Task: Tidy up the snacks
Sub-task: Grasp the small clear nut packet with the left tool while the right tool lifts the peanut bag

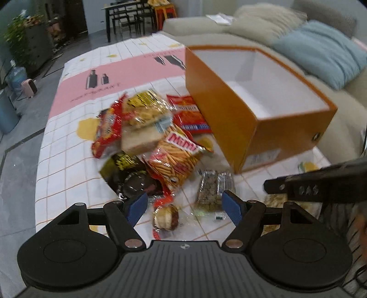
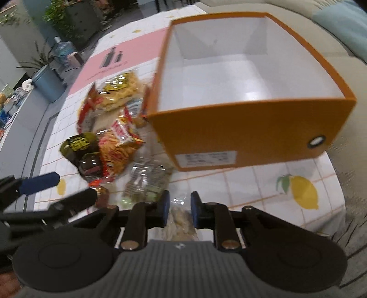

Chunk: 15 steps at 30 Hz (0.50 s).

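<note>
An orange box [image 1: 229, 119] with a white, empty inside stands on the table to the right of a heap of snack packets. The heap holds a striped stick-snack bag [image 1: 176, 158], a yellow packet [image 1: 144, 110], red packets [image 1: 107, 130] and a dark packet [image 1: 128, 174]. My left gripper [image 1: 184, 204] hangs open over a small wrapped round cake [image 1: 166, 217], beside a clear packet of greenish bits [image 1: 211, 188]. My right gripper [image 2: 180, 206] is shut on a clear packet of pale biscuits [image 2: 179, 220], in front of the box [image 2: 240, 133].
The table wears a white grid cloth [image 1: 68, 160] with a pink band and lemon prints [image 2: 302, 192]. A beige sofa with a blue cushion [image 1: 321, 50] runs behind and to the right of the box. Dark dining chairs [image 1: 128, 18] stand at the far end.
</note>
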{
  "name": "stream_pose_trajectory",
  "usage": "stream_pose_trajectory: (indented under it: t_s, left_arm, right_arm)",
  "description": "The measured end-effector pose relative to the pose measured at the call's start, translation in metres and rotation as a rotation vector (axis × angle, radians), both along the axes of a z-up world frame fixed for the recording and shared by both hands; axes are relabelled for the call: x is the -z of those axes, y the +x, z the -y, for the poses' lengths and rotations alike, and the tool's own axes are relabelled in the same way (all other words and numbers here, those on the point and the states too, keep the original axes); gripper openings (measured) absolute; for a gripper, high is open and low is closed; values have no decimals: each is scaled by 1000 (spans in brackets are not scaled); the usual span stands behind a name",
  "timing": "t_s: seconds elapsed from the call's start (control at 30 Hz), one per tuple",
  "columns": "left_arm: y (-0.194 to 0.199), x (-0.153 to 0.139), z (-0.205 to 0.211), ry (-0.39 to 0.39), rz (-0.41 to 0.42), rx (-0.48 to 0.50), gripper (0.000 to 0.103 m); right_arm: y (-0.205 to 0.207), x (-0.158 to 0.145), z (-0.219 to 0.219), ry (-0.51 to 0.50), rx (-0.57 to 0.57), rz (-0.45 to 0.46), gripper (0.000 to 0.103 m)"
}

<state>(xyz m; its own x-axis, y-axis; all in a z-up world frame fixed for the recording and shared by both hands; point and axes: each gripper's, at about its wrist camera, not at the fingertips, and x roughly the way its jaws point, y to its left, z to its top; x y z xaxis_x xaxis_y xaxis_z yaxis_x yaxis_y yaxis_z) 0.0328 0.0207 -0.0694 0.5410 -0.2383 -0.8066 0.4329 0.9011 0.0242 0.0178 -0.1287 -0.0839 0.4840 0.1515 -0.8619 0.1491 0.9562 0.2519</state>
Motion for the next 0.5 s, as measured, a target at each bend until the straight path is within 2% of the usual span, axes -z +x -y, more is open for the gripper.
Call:
stream_pose_trajectory:
  t_s: [0.1,0.2,0.33,0.5]
  left_arm:
    - [4,8,9,-10,-36,3,87]
    - [9,10,21,-10,-35,21,87]
    - [15,18,37,22,-56,24,87]
    - [17,15,44,34,-51,43,87]
  right_arm:
    - [1,7,11,38,35,-27,7]
    - [0,12,22,43,76,-44,6]
    - [0,22,35,101,127,-78,6]
    - [-11,5,56,117,185,-27,6]
